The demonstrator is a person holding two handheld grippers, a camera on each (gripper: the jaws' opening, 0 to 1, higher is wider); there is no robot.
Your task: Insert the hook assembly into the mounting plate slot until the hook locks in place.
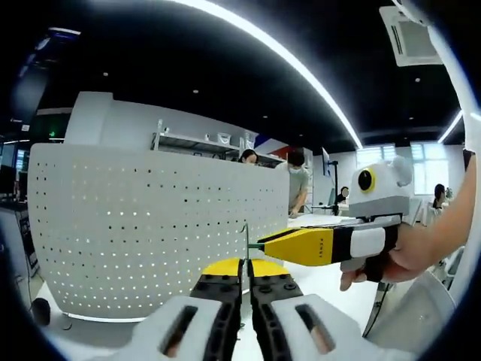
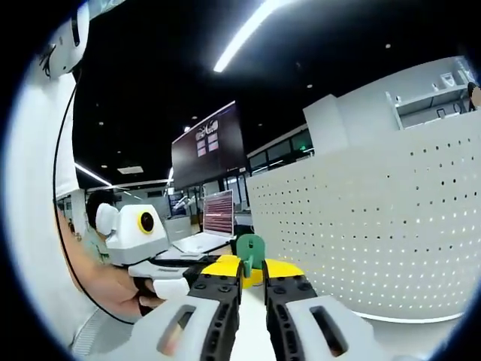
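Observation:
A small green hook is held up in the air in front of a white perforated mounting plate. In the left gripper view the green hook shows edge-on as a thin strip rising from between my left gripper's yellow tips, which are shut on it. My right gripper comes in from the right, its yellow tip against the hook. In the right gripper view the hook stands face-on just past my right gripper, whose jaws are close together around it. My left gripper reaches it from the left.
The mounting plate is a tall curved panel standing on a white table. A person's hand holds the right gripper. A laptop sits on a desk behind. Several people stand in the background.

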